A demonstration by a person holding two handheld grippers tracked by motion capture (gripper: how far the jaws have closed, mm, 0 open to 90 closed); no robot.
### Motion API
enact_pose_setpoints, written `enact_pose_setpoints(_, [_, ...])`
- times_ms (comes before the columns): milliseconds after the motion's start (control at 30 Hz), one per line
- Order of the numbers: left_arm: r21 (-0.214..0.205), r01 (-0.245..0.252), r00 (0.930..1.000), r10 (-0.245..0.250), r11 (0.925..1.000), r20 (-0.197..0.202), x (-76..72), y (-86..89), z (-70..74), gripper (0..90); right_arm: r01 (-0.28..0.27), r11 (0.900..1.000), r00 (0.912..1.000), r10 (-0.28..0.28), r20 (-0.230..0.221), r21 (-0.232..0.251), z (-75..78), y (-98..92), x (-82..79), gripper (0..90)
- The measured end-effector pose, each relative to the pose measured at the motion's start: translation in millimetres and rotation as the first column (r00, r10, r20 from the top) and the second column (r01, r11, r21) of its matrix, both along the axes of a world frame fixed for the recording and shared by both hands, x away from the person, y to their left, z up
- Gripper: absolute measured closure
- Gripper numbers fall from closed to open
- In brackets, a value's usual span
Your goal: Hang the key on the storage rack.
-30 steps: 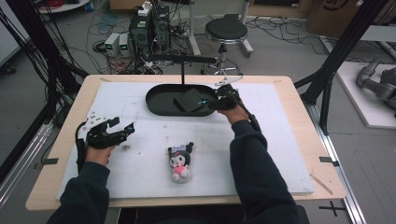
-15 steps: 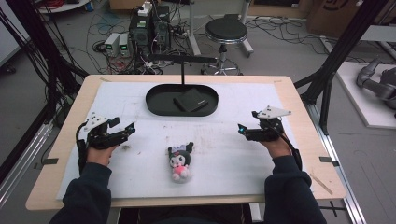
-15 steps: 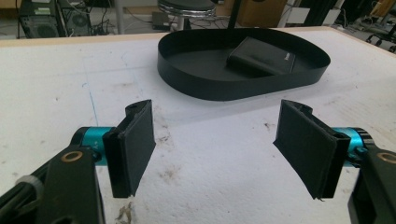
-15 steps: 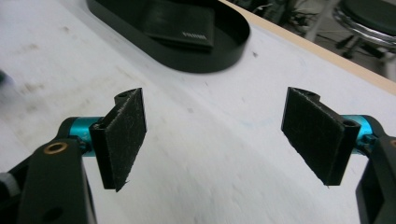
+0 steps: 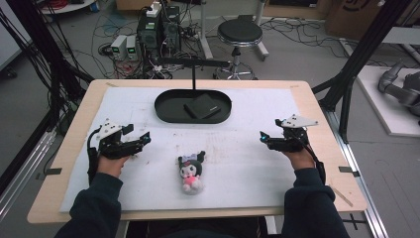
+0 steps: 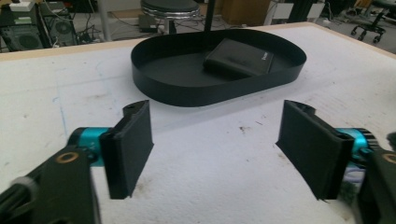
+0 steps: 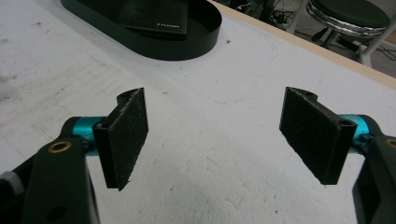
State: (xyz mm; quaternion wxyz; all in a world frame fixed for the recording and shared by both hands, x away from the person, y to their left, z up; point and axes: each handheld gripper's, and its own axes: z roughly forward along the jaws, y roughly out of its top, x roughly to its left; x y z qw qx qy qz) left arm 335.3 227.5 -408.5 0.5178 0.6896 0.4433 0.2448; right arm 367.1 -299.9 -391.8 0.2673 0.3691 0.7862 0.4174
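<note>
Spanning wooden table [image 5: 317, 99], white mat [image 5: 257, 163] carries all items. Black oval tray [image 5: 166, 110] at far centre; flat black wallet-like case [image 5: 200, 106] inside, likely leather, logo too small to read. Left gripper [image 5: 141, 140] at mat's left, jaws wide apart, empty. Right gripper [image 5: 265, 139] at mat's right, jaws likewise apart, empty. Small plush doll [image 5: 190, 171], black hair, pink body, lying near front centre, between both grippers, touching neither.

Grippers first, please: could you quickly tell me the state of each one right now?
Left gripper: open, holding nothing.
Right gripper: open, holding nothing.
</note>
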Motion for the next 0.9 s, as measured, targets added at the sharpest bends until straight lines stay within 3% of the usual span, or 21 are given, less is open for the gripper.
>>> enact_pose_setpoints(167, [-0.031,0.047,0.9985,-0.048,0.9984,-0.027,-0.5,-9.2,0.9,20.2,0.011,0.9999,0.9999,-0.011,0.000,0.004,0.0,-1.4,0.1,24.1])
enact_pose_setpoints(333, [-0.021,0.112,0.9908,-0.113,0.9935,-0.073,-4.3,-26.8,0.8,20.0,0.007,1.0000,1.0000,-0.007,0.002,-0.003,-1.0,-0.2,-0.1,24.2])
enact_pose_setpoints(400, [0.000,0.153,0.9792,-0.152,0.9882,-0.135,-4.5,-37.0,-1.8,20.7,0.000,0.9999,1.0000,0.000,0.004,-0.011,-1.5,0.5,0.6,24.2])
enact_pose_setpoints(500, [-0.001,0.206,0.9588,-0.202,0.9785,-0.199,-7.7,-49.8,-5.9,28.6,-0.003,0.9999,1.0000,0.004,0.005,-0.016,-2.0,1.6,0.6,24.2])
enact_pose_setpoints(667, [0.014,0.272,0.9380,-0.262,0.9621,-0.227,-16.4,-75.6,-6.2,29.3,-0.014,0.9997,0.9999,0.014,0.003,-0.020,-2.4,2.6,0.7,24.2])
enact_pose_setpoints(700, [0.022,0.288,0.9324,-0.275,0.9573,-0.234,-18.7,-81.5,-6.2,29.2,-0.015,0.9997,0.9999,0.015,0.001,-0.019,-2.5,3.0,0.4,24.2])
enact_pose_setpoints(733, [0.031,0.323,0.9201,-0.307,0.9457,-0.244,-22.9,-94.0,-7.2,29.0,-0.019,0.9996,0.9998,0.019,0.003,-0.021,-2.5,2.9,0.1,24.5])
enact_pose_setpoints(767, [0.031,0.323,0.9201,-0.307,0.9457,-0.244,-22.9,-94.0,-7.2,28.2,-0.019,0.9996,0.9998,0.019,0.003,-0.021,-2.5,2.9,0.1,24.5])
enact_pose_setpoints(833, [0.033,0.349,0.9106,-0.330,0.9366,-0.249,-26.4,-104.9,-7.7,27.5,-0.021,0.9995,0.9998,0.021,0.002,-0.022,-2.0,2.7,-0.5,24.7])
enact_pose_setpoints(900, [0.049,0.350,0.9099,-0.328,0.9353,-0.255,-30.6,-115.8,-7.4,25.1,-0.023,0.9995,0.9997,0.023,0.001,-0.021,-2.2,2.3,-0.4,24.7])
